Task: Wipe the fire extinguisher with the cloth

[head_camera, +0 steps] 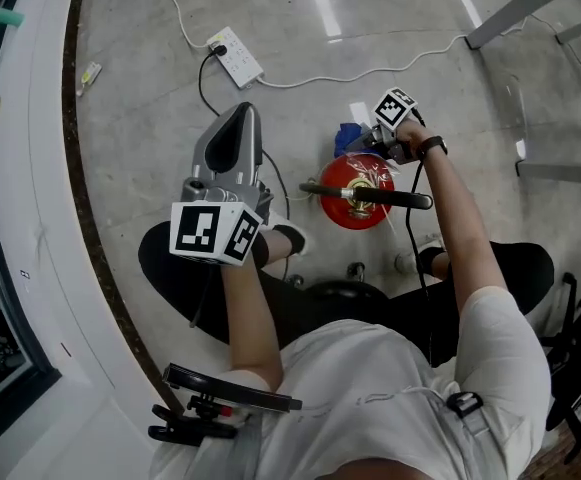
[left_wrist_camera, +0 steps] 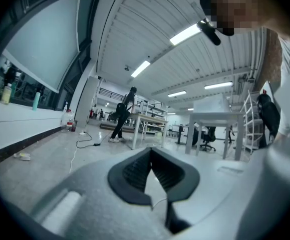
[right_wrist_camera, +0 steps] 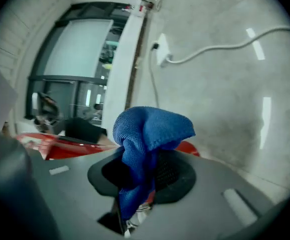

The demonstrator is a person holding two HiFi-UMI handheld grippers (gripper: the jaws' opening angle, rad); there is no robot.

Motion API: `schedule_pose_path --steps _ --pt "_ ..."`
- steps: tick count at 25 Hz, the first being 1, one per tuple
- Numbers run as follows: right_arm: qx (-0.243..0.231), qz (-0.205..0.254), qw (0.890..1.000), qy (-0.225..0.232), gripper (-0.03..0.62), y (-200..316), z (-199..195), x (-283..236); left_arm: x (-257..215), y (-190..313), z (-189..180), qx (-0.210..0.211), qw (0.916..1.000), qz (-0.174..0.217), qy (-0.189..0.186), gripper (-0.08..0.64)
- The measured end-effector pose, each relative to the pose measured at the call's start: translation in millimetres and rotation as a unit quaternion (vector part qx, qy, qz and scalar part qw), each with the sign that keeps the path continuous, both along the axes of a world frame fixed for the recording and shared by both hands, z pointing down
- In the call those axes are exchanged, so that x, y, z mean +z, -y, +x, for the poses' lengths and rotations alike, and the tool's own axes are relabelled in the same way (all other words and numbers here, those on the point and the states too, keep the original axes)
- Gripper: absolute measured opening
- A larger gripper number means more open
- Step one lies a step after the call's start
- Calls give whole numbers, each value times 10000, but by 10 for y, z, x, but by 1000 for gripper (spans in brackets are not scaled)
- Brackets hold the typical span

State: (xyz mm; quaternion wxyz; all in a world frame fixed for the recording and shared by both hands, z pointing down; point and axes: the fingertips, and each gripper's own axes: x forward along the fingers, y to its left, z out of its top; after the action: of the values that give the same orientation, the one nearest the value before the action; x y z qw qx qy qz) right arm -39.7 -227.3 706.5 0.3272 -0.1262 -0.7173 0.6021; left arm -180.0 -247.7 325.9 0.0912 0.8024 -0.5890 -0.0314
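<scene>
While my right gripper point(head_camera: 368, 140) has its jaws pinched shut on the blue cloth point(right_wrist_camera: 149, 129), whose bunched end sticks out past the tips, the fire extinguisher point(head_camera: 348, 211) stands upright on the floor point(head_camera: 370, 28) just below those jaws in the head view, at frame centre. Its long axis runs up toward the head camera, so I see mostly its round red top with the black handle point(head_camera: 400, 199) lying across it and pointing to the right of the frame. The cloth sits at the upper left rim of that red top. In the right gripper view a red band shows low at the left and again just right of the cloth, so the body lies close under and behind the jaws. I cannot tell whether cloth and metal are touching. My left gripper point(head_camera: 242, 118) is off to the left of centre, well apart from the cylinder, its jaws closed on nothing and aimed out across the room. The right one is clearly nearer, and I judge the wipe turns on carrying the cloth down and around the cylinder's side.
</scene>
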Motion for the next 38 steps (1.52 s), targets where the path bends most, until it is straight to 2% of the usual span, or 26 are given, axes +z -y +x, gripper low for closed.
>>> schedule_pose_path --steps 2,7,11,13,16,19,20,22,24,26,30,32,33,34,36,38 --pt "94 223 9974 -682 114 6 27 625 56 24 -23 -11 10000 -79 38 -2" --pt "557 662 9822 -1665 113 58 201 1566 202 53 -24 -14 9996 -269 88 -2" --pt "578 911 9818 -1563 114 98 215 1597 225 84 -14 53 9994 -291 174 -2" --pt "566 1002 9854 -1251 115 177 210 1324 210 92 17 129 9993 -289 179 -2" --pt "1024 900 9907 35 115 541 53 197 76 109 26 137 9996 -137 201 -2" --pt "1342 211 9837 1174 115 726 -72 -1083 -40 123 32 85 9999 21 139 -2" --pt "1252 203 9808 1483 115 770 -97 -1429 -60 121 53 92 9999 57 109 -2" --pt "830 499 9716 2158 114 784 -181 -2049 -91 102 105 137 9998 118 71 -2" --pt "76 780 9574 2779 114 595 -286 -2541 -109 78 134 188 9997 160 62 -2" --pt "-806 849 9457 3033 114 263 -373 -2809 -108 67 118 178 9997 161 52 -2" --pt "-2340 767 9308 2701 115 -351 -469 -2856 -137 55 69 124 9998 173 -13 -2" --pt "-2845 504 9242 2498 121 -510 -493 -2806 -151 49 32 87 9998 195 0 -2" --pt "-2940 372 9238 2424 121 -516 -516 -2770 -144 51 12 63 9998 194 2 -2" --pt "-2937 263 9262 2351 120 -483 -545 -2711 -127 55 -6 37 9998 180 -3 -2" --pt "-2804 138 9397 1951 120 -377 -574 -2395 -78 59 -38 -7 9999 125 -19 -2" --pt "-2838 216 9528 1054 120 -315 -512 -1694 -25 57 -70 -48 10000 63 -18 -2"
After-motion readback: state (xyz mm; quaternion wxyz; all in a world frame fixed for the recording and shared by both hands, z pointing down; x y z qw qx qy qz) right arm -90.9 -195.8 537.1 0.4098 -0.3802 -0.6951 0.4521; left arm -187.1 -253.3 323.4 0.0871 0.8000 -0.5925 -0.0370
